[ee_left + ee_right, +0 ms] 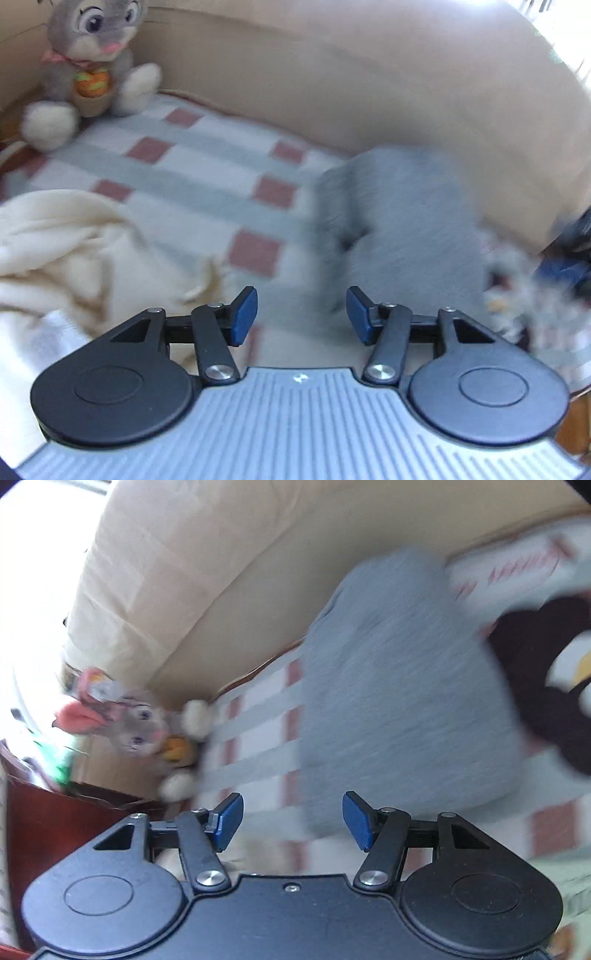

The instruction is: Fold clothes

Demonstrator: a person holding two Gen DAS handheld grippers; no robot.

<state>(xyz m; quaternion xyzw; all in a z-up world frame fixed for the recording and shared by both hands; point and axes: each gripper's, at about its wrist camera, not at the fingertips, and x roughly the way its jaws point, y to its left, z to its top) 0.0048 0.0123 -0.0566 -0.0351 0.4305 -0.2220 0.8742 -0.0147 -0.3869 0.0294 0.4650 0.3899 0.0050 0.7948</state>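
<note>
Both grippers, left gripper [301,314] and right gripper [291,819], hang with fingers wide and empty; the grey garment [399,221] lies on the checked blanket [207,166]. Best pinch opposite corners squarely.

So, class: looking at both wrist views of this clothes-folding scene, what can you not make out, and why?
- Grey garment: motion blur in both views hides its type and how neatly it is folded.
- Cream fabric, left wrist view: cut off by the left edge.
- Dark blue thing, left wrist view: blurred, at the right edge.
- Black plush, right wrist view: blurred, cut by the right edge.
- Plush rabbit: smeared in the right wrist view.
</note>
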